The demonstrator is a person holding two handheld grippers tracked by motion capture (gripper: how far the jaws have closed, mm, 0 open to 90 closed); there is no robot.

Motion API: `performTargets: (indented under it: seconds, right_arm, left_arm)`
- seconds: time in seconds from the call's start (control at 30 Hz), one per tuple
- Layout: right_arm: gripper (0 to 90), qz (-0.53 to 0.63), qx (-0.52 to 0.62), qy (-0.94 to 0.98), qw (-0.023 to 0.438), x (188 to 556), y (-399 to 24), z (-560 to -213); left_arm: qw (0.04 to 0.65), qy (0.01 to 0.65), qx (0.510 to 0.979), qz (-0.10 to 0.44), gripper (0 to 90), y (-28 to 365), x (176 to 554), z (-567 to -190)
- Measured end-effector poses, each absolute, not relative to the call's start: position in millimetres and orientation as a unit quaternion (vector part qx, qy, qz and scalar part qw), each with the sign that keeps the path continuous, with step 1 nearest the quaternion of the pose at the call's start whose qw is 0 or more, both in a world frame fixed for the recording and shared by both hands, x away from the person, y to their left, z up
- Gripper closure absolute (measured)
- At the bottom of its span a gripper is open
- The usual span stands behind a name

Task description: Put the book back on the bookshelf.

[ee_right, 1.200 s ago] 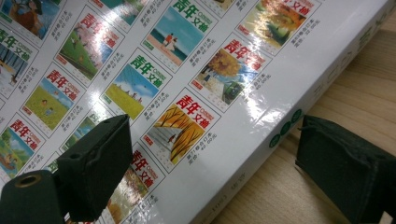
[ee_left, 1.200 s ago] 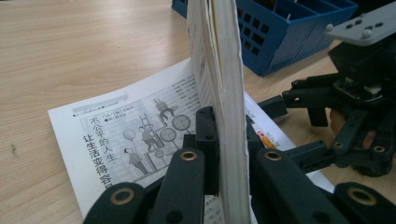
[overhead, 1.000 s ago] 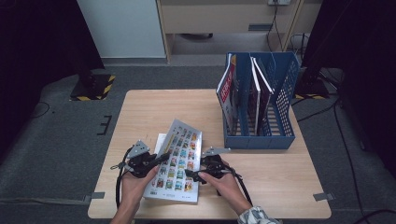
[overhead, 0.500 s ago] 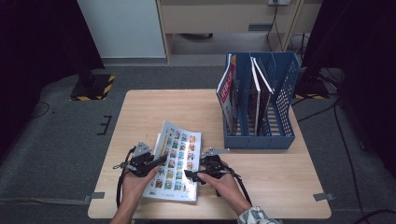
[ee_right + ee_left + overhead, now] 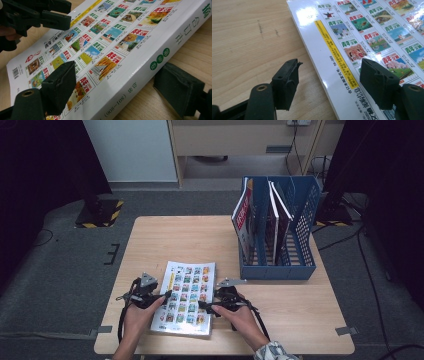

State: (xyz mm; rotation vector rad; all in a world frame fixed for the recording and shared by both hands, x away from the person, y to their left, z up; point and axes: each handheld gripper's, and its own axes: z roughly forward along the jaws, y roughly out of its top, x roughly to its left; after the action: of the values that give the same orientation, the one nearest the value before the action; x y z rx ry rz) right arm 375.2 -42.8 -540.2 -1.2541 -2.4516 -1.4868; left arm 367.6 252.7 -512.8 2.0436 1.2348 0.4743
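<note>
On the table [image 5: 200, 235] lies a thick, glossy book [image 5: 187, 295]; left tongs [image 5: 329, 82] just opening, right tongs [image 5: 112, 92] spread astride its stiff spine, the best hold.

A thick bound volume [image 5: 105, 50] is seen lying flat on the wooden table [image 5: 197, 52], its glossy cover printed with rows of little magazine covers. Its spine is straddled by the right gripper [image 5: 120, 87], one jaw above the cover, the other down on the wood, having just been closing a bit. The left gripper [image 5: 37, 15] is spotted at the far edge.
</note>
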Motion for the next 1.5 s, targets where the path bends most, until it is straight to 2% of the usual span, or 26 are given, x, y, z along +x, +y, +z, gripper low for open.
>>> performTargets:
  seconds: [0.2, 0.67, 0.93, 1.5]
  right_arm:
    - [18.9, -0.477, -0.403, -0.781, 0.004, 375, -43, -540]
    - [20.2, -0.482, -0.403, -0.778, 0.023, 384, -41, -541]
    - [29.7, -0.486, -0.414, -0.769, 0.034, 395, -39, -538]
    - [29.8, -0.476, -0.407, -0.779, 0.019, 414, -19, -508]
  left_arm:
    - [0.357, 0.472, 0.79, 0.16, 36.7, 250, 368, -516]
    - [0.392, 0.495, 0.766, 0.121, 36.8, 259, 368, -524]
    - [0.395, 0.495, 0.767, 0.1, 36.8, 263, 368, -524]
    - [0.404, 0.497, 0.763, 0.086, 36.8, 268, 367, -526]
